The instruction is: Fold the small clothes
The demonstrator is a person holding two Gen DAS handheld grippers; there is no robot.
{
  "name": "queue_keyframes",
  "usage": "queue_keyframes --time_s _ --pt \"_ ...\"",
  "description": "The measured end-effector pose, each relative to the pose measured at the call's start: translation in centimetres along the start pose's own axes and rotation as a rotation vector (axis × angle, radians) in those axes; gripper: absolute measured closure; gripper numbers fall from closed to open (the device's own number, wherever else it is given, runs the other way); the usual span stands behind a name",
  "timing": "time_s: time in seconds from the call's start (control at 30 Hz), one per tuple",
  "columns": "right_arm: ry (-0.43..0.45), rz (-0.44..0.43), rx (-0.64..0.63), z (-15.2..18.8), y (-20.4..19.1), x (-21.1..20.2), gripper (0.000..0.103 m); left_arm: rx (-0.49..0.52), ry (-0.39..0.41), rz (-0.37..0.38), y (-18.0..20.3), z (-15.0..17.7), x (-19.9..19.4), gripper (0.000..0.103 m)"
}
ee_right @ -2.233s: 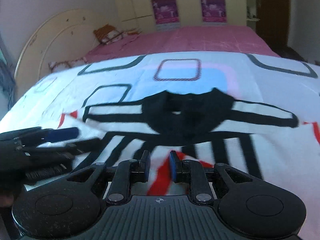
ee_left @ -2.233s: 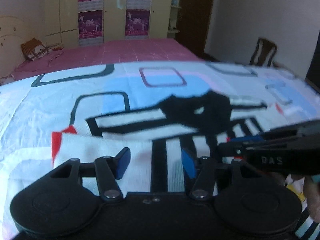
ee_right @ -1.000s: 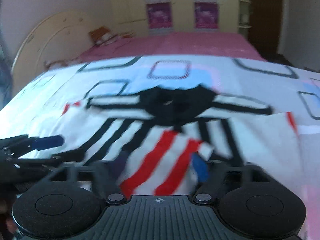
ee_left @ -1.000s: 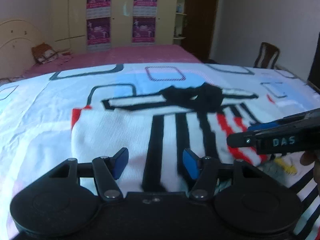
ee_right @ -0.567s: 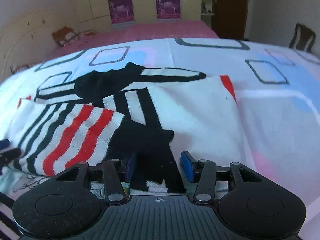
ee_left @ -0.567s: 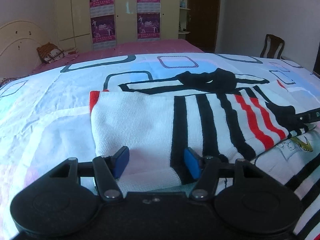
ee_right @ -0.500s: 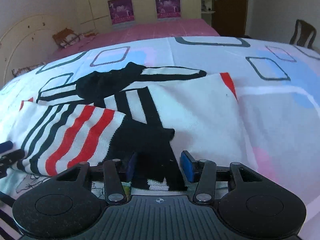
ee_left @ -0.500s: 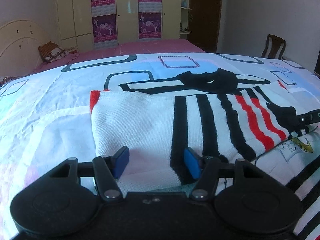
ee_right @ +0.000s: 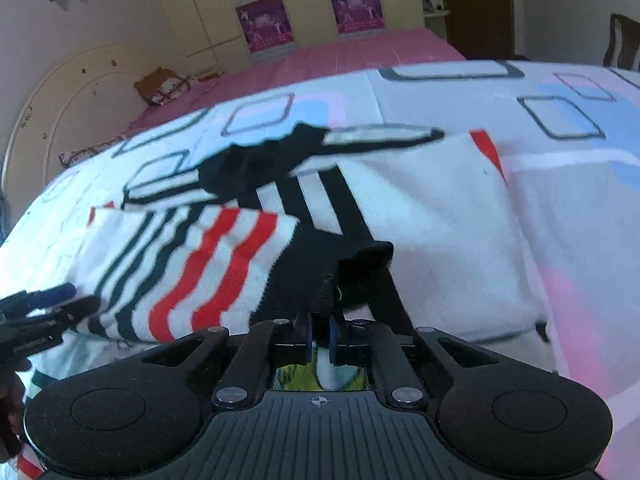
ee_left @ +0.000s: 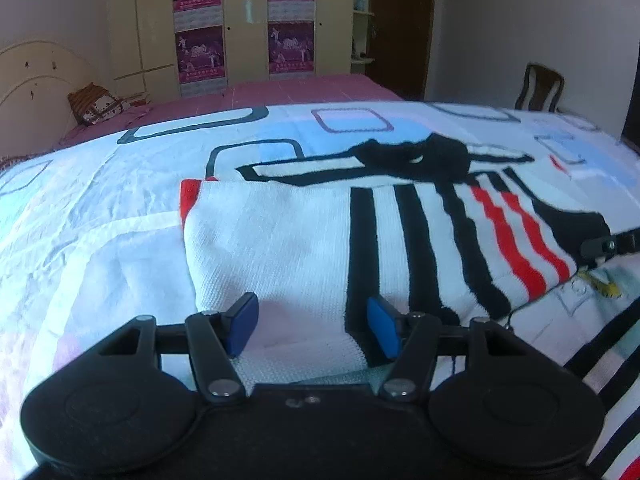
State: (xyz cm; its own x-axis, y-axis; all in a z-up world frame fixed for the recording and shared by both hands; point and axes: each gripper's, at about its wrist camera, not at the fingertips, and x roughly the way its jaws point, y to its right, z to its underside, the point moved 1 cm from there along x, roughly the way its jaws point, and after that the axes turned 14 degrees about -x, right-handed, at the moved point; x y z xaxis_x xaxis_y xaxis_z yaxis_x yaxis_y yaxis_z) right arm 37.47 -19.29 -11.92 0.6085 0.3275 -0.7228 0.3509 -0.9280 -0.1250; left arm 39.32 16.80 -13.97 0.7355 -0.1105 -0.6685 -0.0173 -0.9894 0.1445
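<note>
A white knit sweater (ee_left: 304,240) with black and red stripes lies on the patterned bedsheet (ee_left: 100,220), its striped sleeve folded across the body. My left gripper (ee_left: 313,326) stands open over the near white edge, and its blue pads do not press the cloth. My right gripper (ee_right: 319,338) is closing its jaws on the sweater's (ee_right: 432,216) black edge, which bunches up between the pads. Each gripper shows at the rim of the other's view: the right gripper (ee_left: 608,242) and the left gripper (ee_right: 44,304).
Another printed garment (ee_left: 592,292) lies under the sweater's near right corner. Behind the sheet is a pink bed (ee_left: 280,90) with a cushion (ee_left: 96,106). A wardrobe with posters (ee_left: 200,52) fills the far wall, and a chair (ee_left: 540,88) stands at the back right.
The right gripper's jaws have gone from wide apart to nearly together on the black edge, and its view has rolled. The left gripper has stayed put, still open.
</note>
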Motion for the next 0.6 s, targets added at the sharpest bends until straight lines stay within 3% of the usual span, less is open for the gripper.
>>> queue_keyframes --time_s 0.03,0.07,0.1,0.13,0.17,0.2,0.3,0.33,0.37,0.4,0.6 --pt "0.009 0.006 0.005 0.1 0.2 0.1 0.096 0.007 -0.006 -0.007 0.1 -0.1 0.1 0.042" --pt "0.014 0.009 0.014 0.0 0.3 0.0 0.089 0.005 -0.011 -0.011 0.2 -0.3 0.0 0.042" --pt "0.016 0.041 0.019 -0.1 0.5 -0.3 0.080 0.003 -0.011 -0.013 0.3 -0.5 -0.1 0.043" --pt "0.038 0.114 0.005 -0.2 0.4 -1.2 0.061 0.002 -0.010 -0.015 0.3 -0.5 -0.2 0.043" --pt "0.083 0.173 -0.027 -0.3 0.2 -2.3 0.059 0.010 -0.013 -0.020 0.4 -0.4 -0.2 0.043" --pt "0.112 0.187 -0.053 -0.4 0.0 -3.1 0.059 0.026 -0.018 -0.030 0.6 -0.3 -0.1 0.043" --pt "0.113 0.084 -0.096 -0.7 -0.6 -3.1 0.062 0.024 -0.017 -0.048 0.9 -0.2 0.1 0.043" --pt "0.094 0.062 -0.118 -0.7 -0.9 -2.5 0.068 0.021 -0.018 -0.053 1.0 -0.2 0.1 0.043" --pt "0.062 0.053 -0.140 -0.4 -1.0 -1.6 0.084 0.020 -0.017 -0.057 1.0 -0.2 0.1 0.043" --pt "0.007 0.054 -0.151 0.0 -1.0 -0.4 0.088 0.024 -0.015 -0.062 1.1 -0.1 0.1 0.042" --pt "0.001 0.049 -0.143 0.4 -0.5 0.1 0.087 0.034 -0.006 -0.092 1.5 0.2 0.0 0.042"
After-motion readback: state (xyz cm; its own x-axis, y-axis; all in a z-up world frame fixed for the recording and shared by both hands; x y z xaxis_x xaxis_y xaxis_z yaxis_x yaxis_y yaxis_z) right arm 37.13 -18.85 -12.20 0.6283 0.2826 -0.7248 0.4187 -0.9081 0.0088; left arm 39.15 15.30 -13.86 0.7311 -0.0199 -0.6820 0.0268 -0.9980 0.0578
